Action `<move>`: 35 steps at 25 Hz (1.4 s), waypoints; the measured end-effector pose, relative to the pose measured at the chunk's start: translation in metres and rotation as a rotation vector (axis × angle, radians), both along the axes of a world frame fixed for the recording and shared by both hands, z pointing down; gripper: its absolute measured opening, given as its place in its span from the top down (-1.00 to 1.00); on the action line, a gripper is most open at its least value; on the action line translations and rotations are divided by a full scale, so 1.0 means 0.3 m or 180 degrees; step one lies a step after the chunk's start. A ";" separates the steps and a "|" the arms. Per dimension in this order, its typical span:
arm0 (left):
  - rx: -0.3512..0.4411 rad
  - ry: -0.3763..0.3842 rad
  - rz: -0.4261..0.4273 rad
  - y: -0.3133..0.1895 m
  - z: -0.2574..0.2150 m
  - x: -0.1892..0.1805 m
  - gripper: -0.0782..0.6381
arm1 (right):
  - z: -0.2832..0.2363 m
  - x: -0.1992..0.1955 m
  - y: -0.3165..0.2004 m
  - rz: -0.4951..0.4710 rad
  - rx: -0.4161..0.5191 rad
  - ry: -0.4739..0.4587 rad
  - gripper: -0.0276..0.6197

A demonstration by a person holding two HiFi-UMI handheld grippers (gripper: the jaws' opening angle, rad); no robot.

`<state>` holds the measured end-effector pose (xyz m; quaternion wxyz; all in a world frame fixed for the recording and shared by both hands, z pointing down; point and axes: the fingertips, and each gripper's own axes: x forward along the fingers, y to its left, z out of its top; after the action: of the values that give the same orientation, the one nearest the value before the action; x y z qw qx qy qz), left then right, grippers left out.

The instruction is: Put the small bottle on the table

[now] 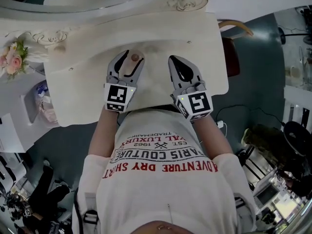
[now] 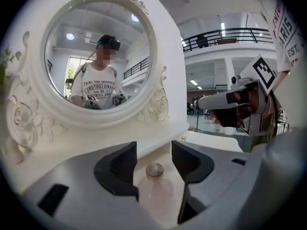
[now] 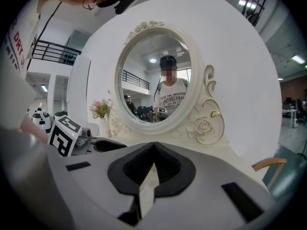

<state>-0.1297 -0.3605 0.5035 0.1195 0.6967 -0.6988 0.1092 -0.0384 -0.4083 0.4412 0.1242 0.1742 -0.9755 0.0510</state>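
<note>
Dark grey pads of the left gripper are standing apart, and the small bottle is sitting between them in the lower middle of the left gripper view, its round cap up and its clear pinkish body resting on the cream table. In the head view the left gripper is lying just left of centre with the small bottle showing between its spread jaws, on the table. The right gripper is holding its jaws closed, tips meeting, with nothing between them; in the head view the right gripper is resting just right of centre, beside the left one. Behind both, an oval mirror in a white carved frame is filling the upper middle. Pink flowers are standing at the left edge of the head view.
</note>
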 end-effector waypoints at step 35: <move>0.0584 -0.0541 -0.0878 0.282 -0.620 -0.030 0.76 | -0.379 0.041 0.052 -0.0456 0.0422 -0.0652 0.92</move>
<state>-0.1386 -0.2757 0.3174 0.0098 0.5905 -0.8023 0.0861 -0.0261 -0.3926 0.3273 0.0155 0.1058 -0.9943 -0.0050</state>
